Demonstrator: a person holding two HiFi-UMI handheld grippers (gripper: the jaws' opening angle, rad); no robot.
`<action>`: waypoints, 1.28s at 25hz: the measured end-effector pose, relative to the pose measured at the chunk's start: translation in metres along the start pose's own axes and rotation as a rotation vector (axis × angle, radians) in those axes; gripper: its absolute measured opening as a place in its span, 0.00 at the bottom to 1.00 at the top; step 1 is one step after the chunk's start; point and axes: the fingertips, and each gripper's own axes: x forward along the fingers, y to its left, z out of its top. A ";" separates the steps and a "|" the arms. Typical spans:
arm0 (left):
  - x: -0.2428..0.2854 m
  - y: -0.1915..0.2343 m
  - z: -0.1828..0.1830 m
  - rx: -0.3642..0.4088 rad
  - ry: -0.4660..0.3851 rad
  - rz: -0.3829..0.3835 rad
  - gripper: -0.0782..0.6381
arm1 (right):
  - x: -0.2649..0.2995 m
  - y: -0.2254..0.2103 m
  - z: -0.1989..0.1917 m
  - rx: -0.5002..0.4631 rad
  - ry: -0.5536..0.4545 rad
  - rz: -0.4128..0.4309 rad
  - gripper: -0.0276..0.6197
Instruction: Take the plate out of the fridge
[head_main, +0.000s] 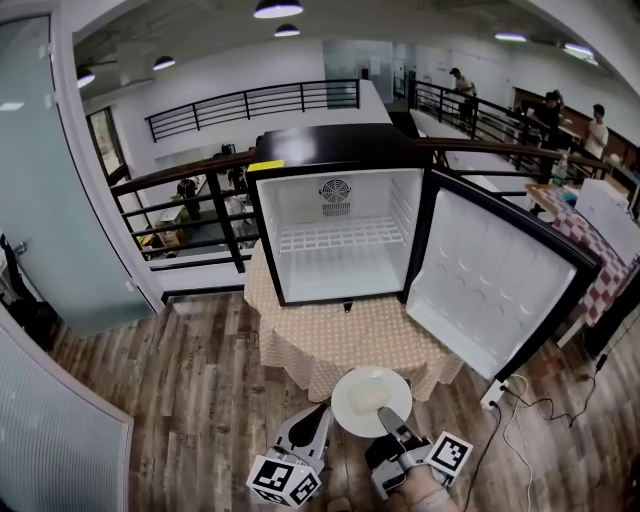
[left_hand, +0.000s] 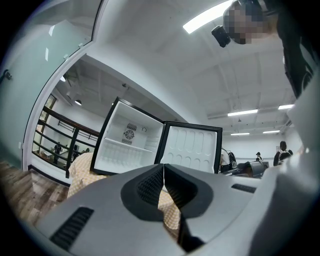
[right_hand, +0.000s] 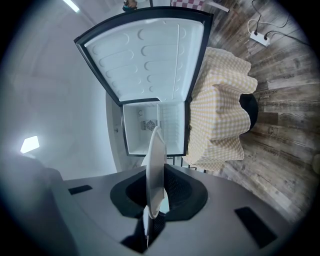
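Note:
A white plate (head_main: 371, 400) with a pale block of food on it is held level in front of the table, clear of the fridge. My right gripper (head_main: 388, 419) is shut on the plate's near rim; in the right gripper view the plate (right_hand: 155, 172) shows edge-on between the jaws of the right gripper (right_hand: 156, 200). The small black fridge (head_main: 338, 215) stands on the table with its door (head_main: 484, 283) swung open to the right; its white shelf (head_main: 340, 234) is bare. My left gripper (head_main: 318, 424) hovers to the left of the plate, and in its own view the left gripper (left_hand: 163, 181) has its jaws shut on nothing.
A checked yellow cloth (head_main: 330, 336) covers the table under the fridge. A black railing (head_main: 190, 205) runs behind it. A power strip (head_main: 497, 392) and cables lie on the wood floor at right. Another table with a red checked cloth (head_main: 590, 245) stands at far right.

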 end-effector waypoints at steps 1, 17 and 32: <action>-0.001 -0.002 0.000 0.001 -0.001 0.002 0.12 | -0.001 0.001 0.001 0.000 0.002 0.001 0.13; -0.021 -0.027 -0.003 0.010 -0.011 0.061 0.12 | -0.027 0.005 -0.005 0.016 0.060 0.010 0.13; -0.041 -0.052 -0.006 0.034 -0.018 0.108 0.12 | -0.051 0.008 -0.012 0.037 0.114 0.016 0.13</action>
